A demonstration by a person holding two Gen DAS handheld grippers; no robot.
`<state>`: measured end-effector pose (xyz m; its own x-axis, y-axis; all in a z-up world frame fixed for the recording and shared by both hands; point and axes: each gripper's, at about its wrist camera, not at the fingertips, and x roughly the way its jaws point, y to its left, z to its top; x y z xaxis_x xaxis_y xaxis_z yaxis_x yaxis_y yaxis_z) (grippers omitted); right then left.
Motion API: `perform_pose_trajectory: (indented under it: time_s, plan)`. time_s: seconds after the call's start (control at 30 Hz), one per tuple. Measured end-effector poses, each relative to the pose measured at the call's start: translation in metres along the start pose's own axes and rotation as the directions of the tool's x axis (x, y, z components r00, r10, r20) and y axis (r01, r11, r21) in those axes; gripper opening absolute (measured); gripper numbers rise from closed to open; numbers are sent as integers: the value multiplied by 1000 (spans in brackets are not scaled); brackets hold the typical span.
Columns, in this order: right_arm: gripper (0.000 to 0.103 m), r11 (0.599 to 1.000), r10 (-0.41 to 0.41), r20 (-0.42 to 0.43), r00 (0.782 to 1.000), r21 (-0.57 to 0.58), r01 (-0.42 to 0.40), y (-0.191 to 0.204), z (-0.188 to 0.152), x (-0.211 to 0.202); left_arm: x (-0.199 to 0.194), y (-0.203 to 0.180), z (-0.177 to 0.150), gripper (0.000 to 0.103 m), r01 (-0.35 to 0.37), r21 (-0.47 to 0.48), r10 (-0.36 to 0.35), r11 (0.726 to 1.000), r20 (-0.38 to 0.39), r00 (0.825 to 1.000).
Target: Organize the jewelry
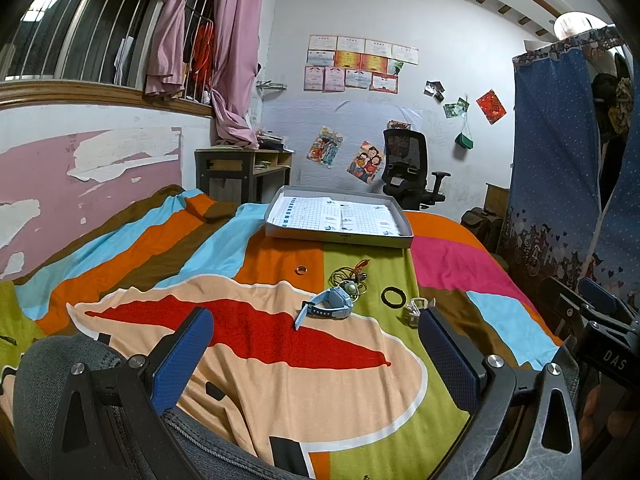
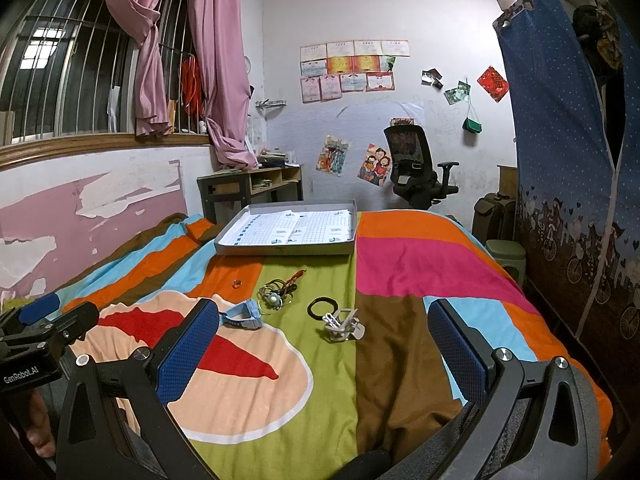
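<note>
Jewelry lies on a colourful bedspread (image 1: 256, 360). A light blue watch (image 1: 330, 304) (image 2: 244, 319) sits nearest, with a tangle of thin wire bangles (image 1: 347, 278) (image 2: 276, 296) and a pale bead behind it. A black hair tie (image 1: 393, 296) (image 2: 323, 307), a clear hair claw (image 1: 416, 308) (image 2: 342, 325) and a small ring (image 1: 301, 269) (image 2: 237, 283) lie around them. A shallow grey tray (image 1: 340, 237) (image 2: 286, 247) lined with grid paper stands farther back. My left gripper (image 1: 316, 356) is open, short of the watch. My right gripper (image 2: 324, 352) is open, short of the claw.
A peeling pink wall (image 1: 80, 176) runs along the bed's left side. A desk (image 1: 244, 172) and a black office chair (image 1: 408, 172) stand beyond the bed. A blue fabric wardrobe (image 2: 560, 140) and a green stool (image 2: 506, 256) flank the bed's right edge.
</note>
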<state>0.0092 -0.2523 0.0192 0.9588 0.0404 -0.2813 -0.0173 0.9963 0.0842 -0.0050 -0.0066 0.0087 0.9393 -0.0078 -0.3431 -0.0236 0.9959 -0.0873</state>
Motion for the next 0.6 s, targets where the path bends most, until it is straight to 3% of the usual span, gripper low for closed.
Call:
perform_pose_trajectory:
  time_s: [0.6]
  plan:
    - [102, 1000, 1, -1, 1000, 1, -1, 1, 0, 0, 0, 0, -1, 103, -1, -1, 1, 1000, -1, 1000]
